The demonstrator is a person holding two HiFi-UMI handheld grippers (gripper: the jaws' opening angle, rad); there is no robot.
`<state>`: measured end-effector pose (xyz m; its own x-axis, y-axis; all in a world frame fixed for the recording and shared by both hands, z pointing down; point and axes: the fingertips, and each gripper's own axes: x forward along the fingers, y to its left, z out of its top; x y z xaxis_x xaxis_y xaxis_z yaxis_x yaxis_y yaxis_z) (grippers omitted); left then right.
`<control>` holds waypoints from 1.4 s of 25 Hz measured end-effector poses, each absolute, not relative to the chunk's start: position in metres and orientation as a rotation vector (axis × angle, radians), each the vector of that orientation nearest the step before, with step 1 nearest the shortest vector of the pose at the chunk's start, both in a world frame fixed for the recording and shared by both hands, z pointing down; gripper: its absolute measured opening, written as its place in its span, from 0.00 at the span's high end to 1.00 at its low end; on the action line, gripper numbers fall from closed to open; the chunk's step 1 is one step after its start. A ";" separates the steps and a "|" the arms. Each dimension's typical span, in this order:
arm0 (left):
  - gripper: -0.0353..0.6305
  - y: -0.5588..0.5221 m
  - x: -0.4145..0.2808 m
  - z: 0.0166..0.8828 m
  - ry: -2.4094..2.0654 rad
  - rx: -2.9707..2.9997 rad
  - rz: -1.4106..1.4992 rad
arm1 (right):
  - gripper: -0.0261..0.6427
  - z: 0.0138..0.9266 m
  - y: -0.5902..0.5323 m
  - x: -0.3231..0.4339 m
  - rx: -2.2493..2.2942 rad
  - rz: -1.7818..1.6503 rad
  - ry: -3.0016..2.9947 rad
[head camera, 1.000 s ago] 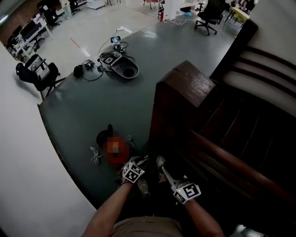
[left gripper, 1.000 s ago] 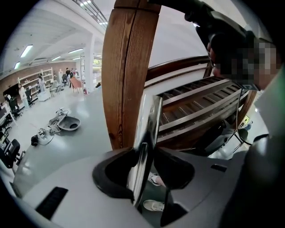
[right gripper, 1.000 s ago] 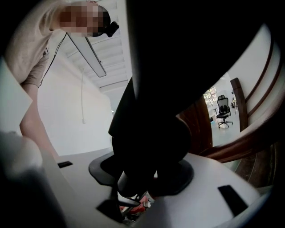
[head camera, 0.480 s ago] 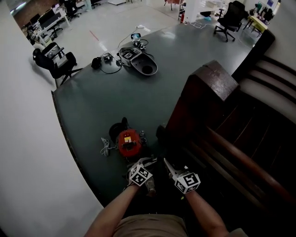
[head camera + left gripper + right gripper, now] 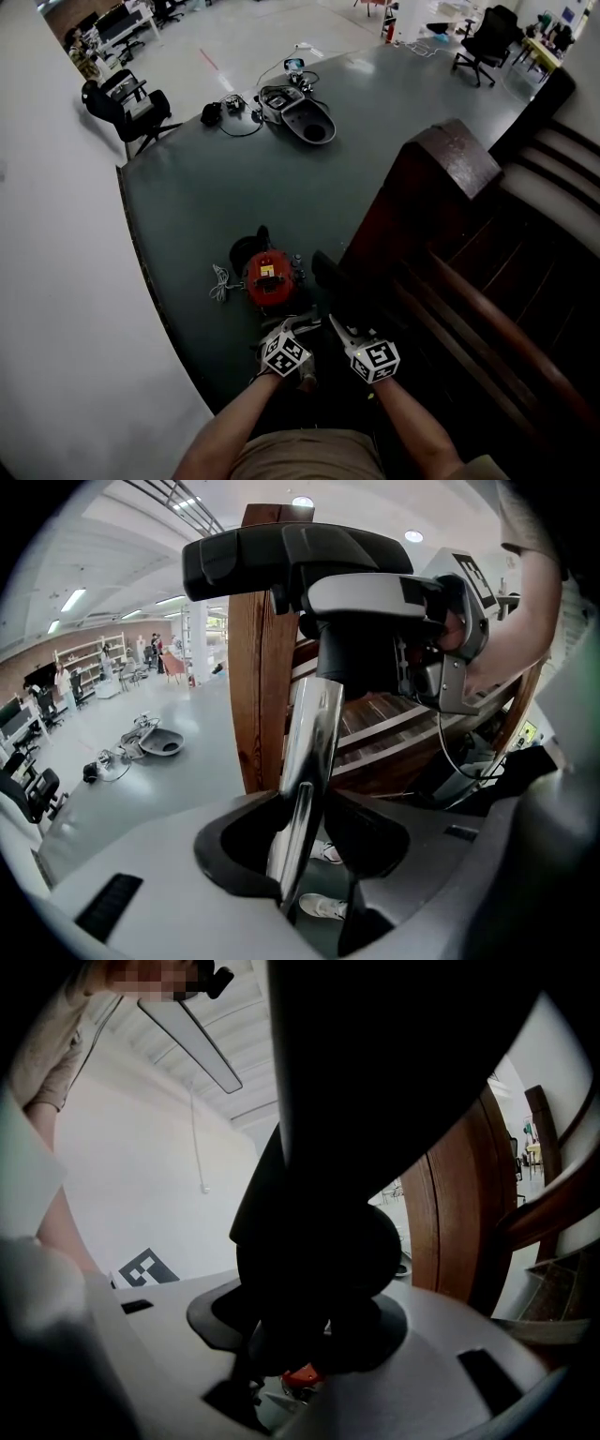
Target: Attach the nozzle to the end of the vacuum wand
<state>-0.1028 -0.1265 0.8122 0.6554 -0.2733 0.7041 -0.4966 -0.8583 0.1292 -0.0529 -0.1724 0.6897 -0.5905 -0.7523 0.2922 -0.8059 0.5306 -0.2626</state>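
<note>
My left gripper (image 5: 305, 850) is shut on the chrome vacuum wand (image 5: 302, 761), which rises steeply between its jaws. A black nozzle (image 5: 291, 560) with a grey collar (image 5: 361, 597) sits over the wand's upper end. In the right gripper view the black nozzle (image 5: 319, 1194) fills the frame, and my right gripper (image 5: 300, 1340) is shut on it. In the head view, the left gripper (image 5: 292, 330) and right gripper (image 5: 339, 333) are close together near the lower middle. The red vacuum canister (image 5: 269, 278) stands on the floor just beyond them.
A dark wooden newel post (image 5: 427, 187) and stair rail (image 5: 487, 328) rise right of the grippers. Farther off on the grey floor (image 5: 206, 206) lie a dark shell with cables (image 5: 305, 117) and an office chair (image 5: 127, 108). A white wall (image 5: 66, 309) runs along the left.
The two grippers have drawn closer together; the right one has come down with the nozzle. The head view has swung, so the canister now shows in full.
</note>
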 end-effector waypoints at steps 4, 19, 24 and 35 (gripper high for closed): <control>0.70 -0.124 -0.106 0.813 -0.628 2.564 1.014 | 0.68 0.689 -0.174 -0.059 1.336 0.559 -2.633; 0.70 -0.121 -0.101 0.813 -0.638 2.531 1.088 | 0.68 0.686 -0.172 -0.068 1.347 0.497 -2.612; 0.71 -0.117 -0.098 0.814 -0.573 2.540 1.167 | 0.68 0.695 -0.178 -0.066 1.313 0.623 -2.570; 0.71 -0.112 -0.087 0.818 -0.499 2.532 1.227 | 0.68 0.695 -0.164 -0.055 1.488 0.528 -2.561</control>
